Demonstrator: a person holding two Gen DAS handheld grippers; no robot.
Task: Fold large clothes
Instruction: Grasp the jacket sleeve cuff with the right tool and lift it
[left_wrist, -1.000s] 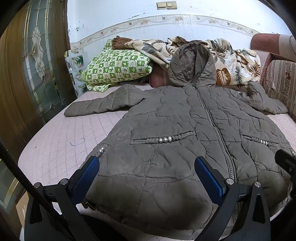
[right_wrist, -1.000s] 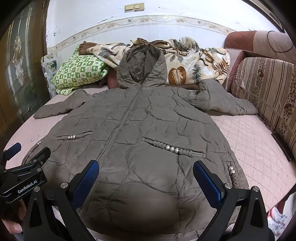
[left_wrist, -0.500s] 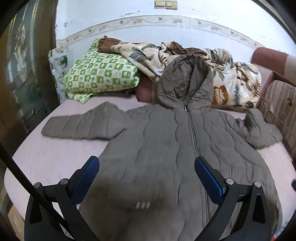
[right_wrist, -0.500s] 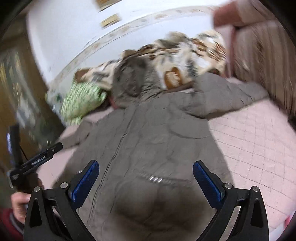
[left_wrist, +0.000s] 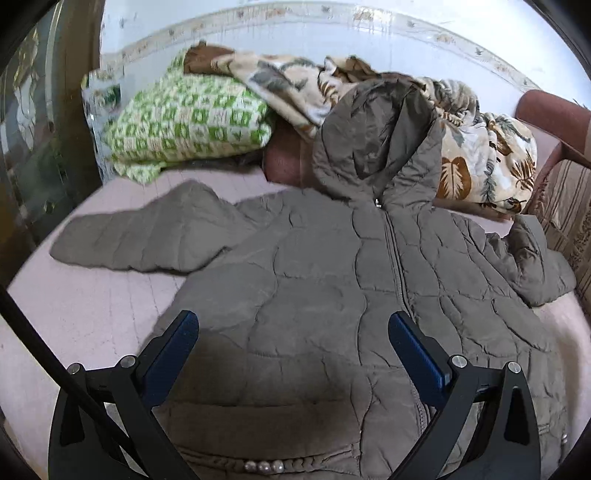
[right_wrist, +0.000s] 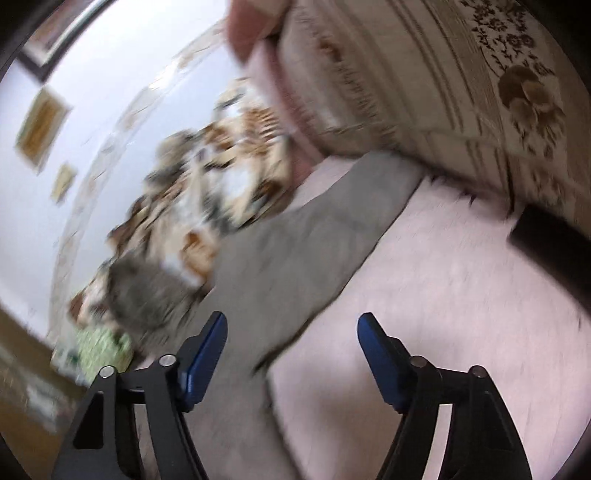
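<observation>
Left wrist view shows you the quilted jacket (left_wrist: 332, 295) spread front-up across the pink bed (left_wrist: 92, 314), zip closed, hood (left_wrist: 373, 136) propped at twelve o'clock against the leaf-print blanket (left_wrist: 480, 162). One sleeve (left_wrist: 147, 236) lies out flat toward nine o'clock; the other (left_wrist: 532, 266) is bunched at three o'clock beside the striped sofa back (left_wrist: 569, 206).

Your left gripper (left_wrist: 291, 354) hovers over the jacket's body with its fingers spread wide and nothing between them. In the blurred right wrist view, your right gripper (right_wrist: 291, 350) is closing, its fingers still apart and pressing nothing; the jacket's grey sleeve (right_wrist: 314, 236) runs off toward one o'clock beyond them.

Expect a padded, puffy garment: soft, floppy, fairly light, bulky, and probably springy when folded. Its smooth shell may slip, so pinch a thick seam, a cuff or the hem rather than a flat panel. Mind the pearl-like beads (left_wrist: 264, 467) along the pocket at six o'clock.

No brand, label or legible writing shows in either view.
</observation>
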